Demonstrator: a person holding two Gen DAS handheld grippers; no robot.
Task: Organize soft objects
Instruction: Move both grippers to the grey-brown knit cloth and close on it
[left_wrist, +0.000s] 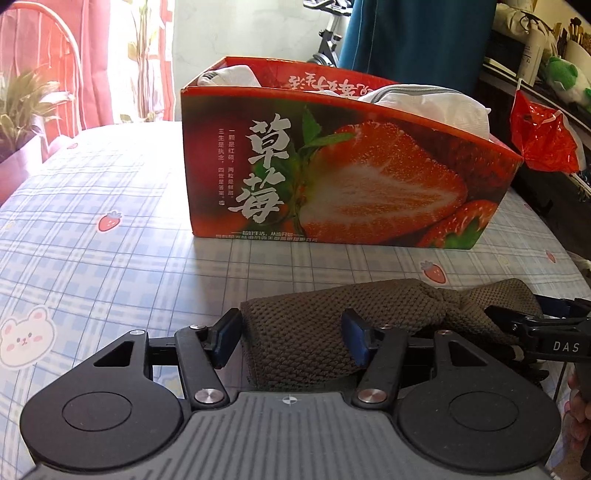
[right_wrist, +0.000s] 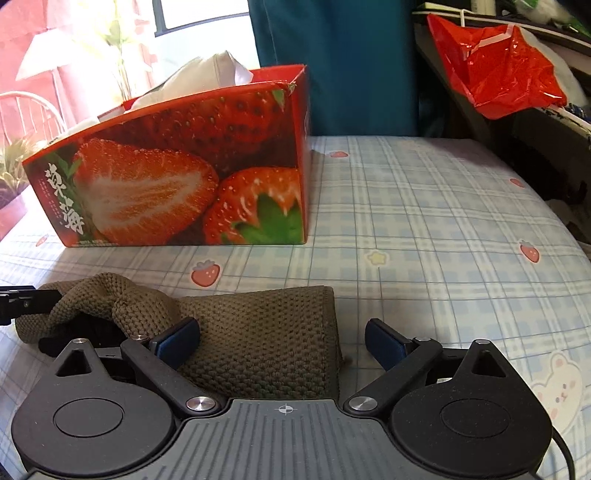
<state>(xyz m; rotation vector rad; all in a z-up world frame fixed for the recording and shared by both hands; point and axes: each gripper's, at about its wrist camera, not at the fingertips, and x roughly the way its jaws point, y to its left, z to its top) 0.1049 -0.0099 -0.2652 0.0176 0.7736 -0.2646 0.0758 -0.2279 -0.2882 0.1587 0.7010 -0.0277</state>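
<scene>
Open stretch of checked tablecloth (right_wrist: 424, 206) to the right of the strawberry box (left_wrist: 332, 177), free for passing. Bare cloth too on the box's left side, out to the table edge. Between box and knitted olive cloth (left_wrist: 314, 332), only a narrow clear strip. Box top crowded with white bundles (left_wrist: 424, 107). Red plastic bag (right_wrist: 495, 74) hanging past the far right corner.

Both grippers angle downward over the olive knitted cloth (left_wrist: 317, 332): left gripper (left_wrist: 291, 338) half-spread around one end, right gripper (right_wrist: 282, 341) spread wide at the other.
</scene>
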